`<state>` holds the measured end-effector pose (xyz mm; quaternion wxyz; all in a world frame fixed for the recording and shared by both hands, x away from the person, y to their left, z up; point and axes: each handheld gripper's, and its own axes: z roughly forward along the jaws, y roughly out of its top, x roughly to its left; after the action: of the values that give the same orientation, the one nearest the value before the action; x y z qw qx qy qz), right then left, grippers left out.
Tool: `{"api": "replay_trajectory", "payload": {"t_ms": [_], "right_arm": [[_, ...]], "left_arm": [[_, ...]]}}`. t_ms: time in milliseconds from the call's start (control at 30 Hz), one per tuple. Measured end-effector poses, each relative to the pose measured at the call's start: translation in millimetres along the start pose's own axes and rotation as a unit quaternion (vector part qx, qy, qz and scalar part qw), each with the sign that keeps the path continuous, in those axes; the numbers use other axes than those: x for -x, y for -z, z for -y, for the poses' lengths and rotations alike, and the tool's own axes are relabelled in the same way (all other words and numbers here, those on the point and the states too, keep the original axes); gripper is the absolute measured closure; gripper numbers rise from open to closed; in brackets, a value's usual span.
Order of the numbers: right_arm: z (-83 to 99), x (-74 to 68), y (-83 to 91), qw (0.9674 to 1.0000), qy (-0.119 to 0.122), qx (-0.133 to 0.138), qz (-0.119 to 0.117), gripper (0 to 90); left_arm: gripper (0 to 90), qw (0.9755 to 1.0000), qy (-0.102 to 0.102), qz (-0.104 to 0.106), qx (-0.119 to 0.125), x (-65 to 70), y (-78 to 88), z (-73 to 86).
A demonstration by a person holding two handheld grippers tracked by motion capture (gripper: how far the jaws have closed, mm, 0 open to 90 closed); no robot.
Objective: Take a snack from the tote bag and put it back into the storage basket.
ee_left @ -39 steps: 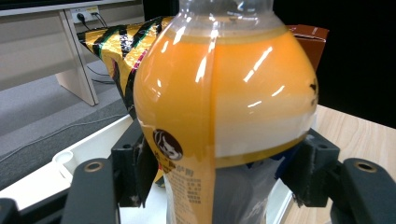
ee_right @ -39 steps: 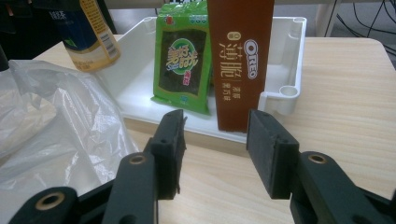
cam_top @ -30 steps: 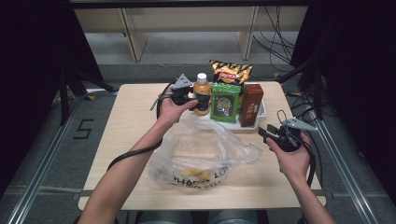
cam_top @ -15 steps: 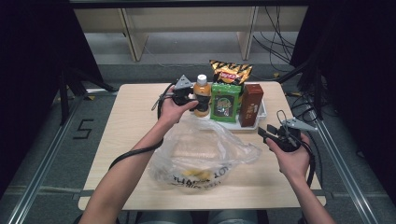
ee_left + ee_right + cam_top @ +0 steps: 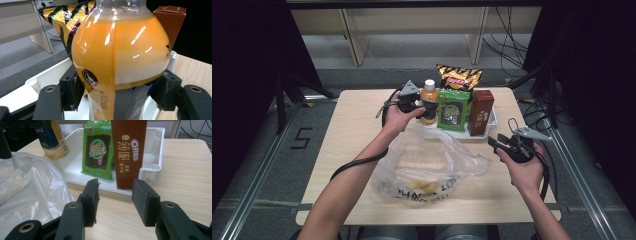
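While clamped, rounded juice bottle [image 5: 117, 57] gleams (glossy plastic) — upright.

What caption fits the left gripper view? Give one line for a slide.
Left gripper clamps the orange juice bottle above the white tray, chip bag and brown box behind.

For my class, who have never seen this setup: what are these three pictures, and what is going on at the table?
A person sits at a wooden table with a hand-held gripper in each hand. One camera looks down from above; one rides on each gripper, looking along its black jaws. The left hand-held gripper clamps an orange drink bottle standing in a white tray. The tray also holds a green seaweed pack, a brown biscuit box and a crisp bag. The right hand-held gripper is open, holding nothing. A clear plastic bag lies nearer the person.
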<state>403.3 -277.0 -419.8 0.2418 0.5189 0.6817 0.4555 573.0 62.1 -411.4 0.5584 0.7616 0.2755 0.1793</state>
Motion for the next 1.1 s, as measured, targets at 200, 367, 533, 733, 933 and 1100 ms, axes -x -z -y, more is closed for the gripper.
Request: {"api": "replay_trajectory", "payload": {"t_ms": [200,367,533,733,933,1100], "right_arm": [[0.1,-0.3,0.9,1.0,-0.005,-0.003,-0.006,57.3],[0.0,-1.0,0.5,0.9999,-0.009,-0.002,-0.005,57.2],[0.0,1.3,0.5,1.0,0.001,-0.001,-0.005,57.3],[0.4,0.1,0.5,1.0,-0.001,0.0,0.0,57.2],[0.6,-0.6,0.9,1.0,-0.008,-0.002,0.001,57.2],[0.6,1.2,0.2,1.0,0.004,0.001,-0.001,57.3]], "left_arm": [[34.4,1.0,0.0,0.001,0.0,1.2,-1.7,-0.8],[34.4,1.0,0.001,0.002,0.001,1.5,-3.4,-1.0],[34.4,1.0,-0.001,0.002,-0.001,1.7,-4.3,-1.4],[34.4,1.0,0.001,0.001,0.0,1.6,-4.9,-0.9],[34.4,1.0,-0.001,0.001,-0.001,1.6,-6.3,-1.0],[34.4,1.0,-0.002,0.001,-0.001,2.4,-7.5,-1.5]]}}
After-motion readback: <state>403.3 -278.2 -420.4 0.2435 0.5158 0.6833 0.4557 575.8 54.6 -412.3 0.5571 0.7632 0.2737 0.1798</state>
